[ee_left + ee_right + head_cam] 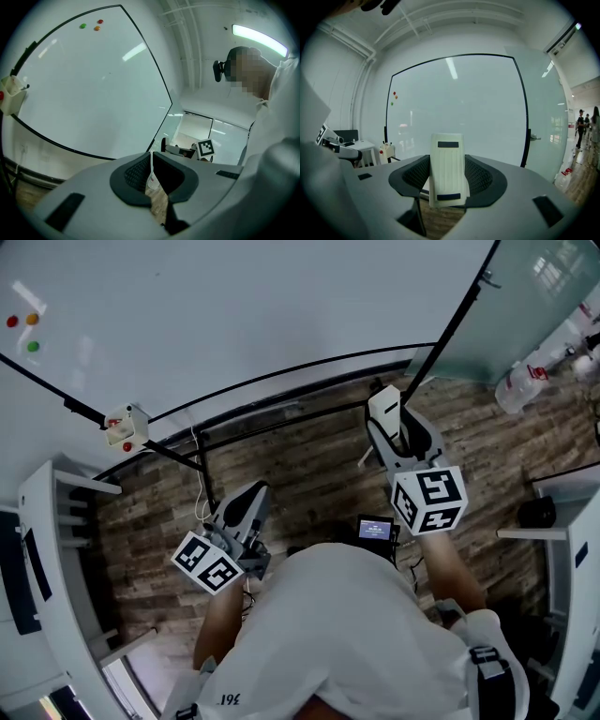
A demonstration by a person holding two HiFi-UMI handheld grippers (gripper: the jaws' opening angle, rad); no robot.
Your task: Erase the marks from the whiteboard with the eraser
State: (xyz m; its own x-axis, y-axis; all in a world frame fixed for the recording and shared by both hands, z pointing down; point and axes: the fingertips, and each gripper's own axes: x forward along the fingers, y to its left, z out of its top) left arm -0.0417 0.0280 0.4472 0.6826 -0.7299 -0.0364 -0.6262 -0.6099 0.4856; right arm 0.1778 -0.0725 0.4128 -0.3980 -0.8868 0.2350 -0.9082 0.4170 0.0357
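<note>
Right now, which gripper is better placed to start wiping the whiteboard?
Right. The right gripper is shut on the eraser and points at the whiteboard. The left gripper has its jaws together on nothing.

Whiteboard (459,108): a large, upright panel with a black edge and an even, pale surface. Three small magnets (393,98), red, orange and green, sit at its 10 o'clock. Eraser (448,168): a cream, ribbed oblong block with a dark strip near each end. It stands upright, clamped between the jaws of the right gripper (449,180), at 6 o'clock in front of the board and not touching it.
</note>
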